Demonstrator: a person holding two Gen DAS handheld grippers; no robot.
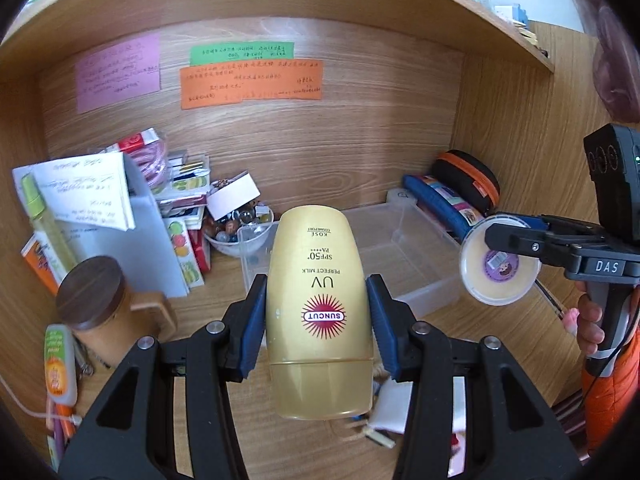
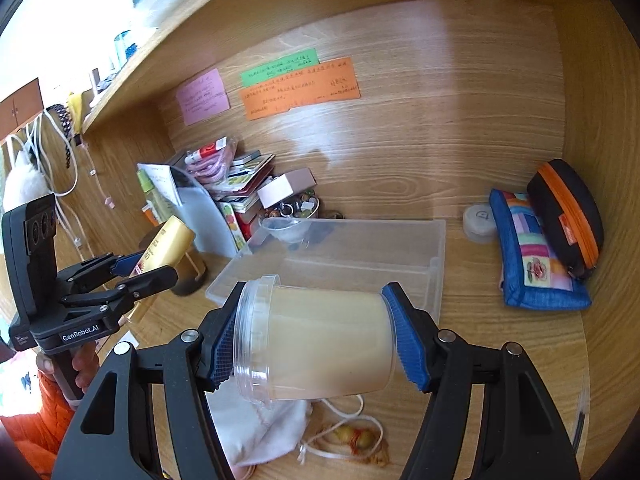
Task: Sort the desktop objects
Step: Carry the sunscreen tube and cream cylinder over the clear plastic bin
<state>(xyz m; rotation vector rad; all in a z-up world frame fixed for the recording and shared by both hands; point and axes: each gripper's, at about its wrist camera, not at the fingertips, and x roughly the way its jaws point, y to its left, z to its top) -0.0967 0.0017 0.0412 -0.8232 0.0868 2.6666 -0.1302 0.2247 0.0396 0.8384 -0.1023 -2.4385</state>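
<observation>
Each camera sat on a hand-held gripper and looked forward and downward along its fingers into a wooden desk alcove, close above the desk. The left wrist view faced the back wall squarely; the right wrist view looked from further right, angled leftward. Both shared the coloured notes (image 1: 248,80) (image 2: 296,84), the clear tray (image 1: 404,256) (image 2: 360,256) and each other's gripper.

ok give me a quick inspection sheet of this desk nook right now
surface: wooden desk, crowded.
job's things: gold sunscreen bottle; clear plastic jar of cream; clear plastic bin, looks empty.
clutter: blue patchwork pouch, black orange-zipped case, glass bowl of beads, white drawstring bag.
grippers: left gripper jaws clamp the bottle; right gripper jaws clamp the jar.
cables: white cords hanging at far left.
surroundings: coloured paper notes on back panel.
</observation>
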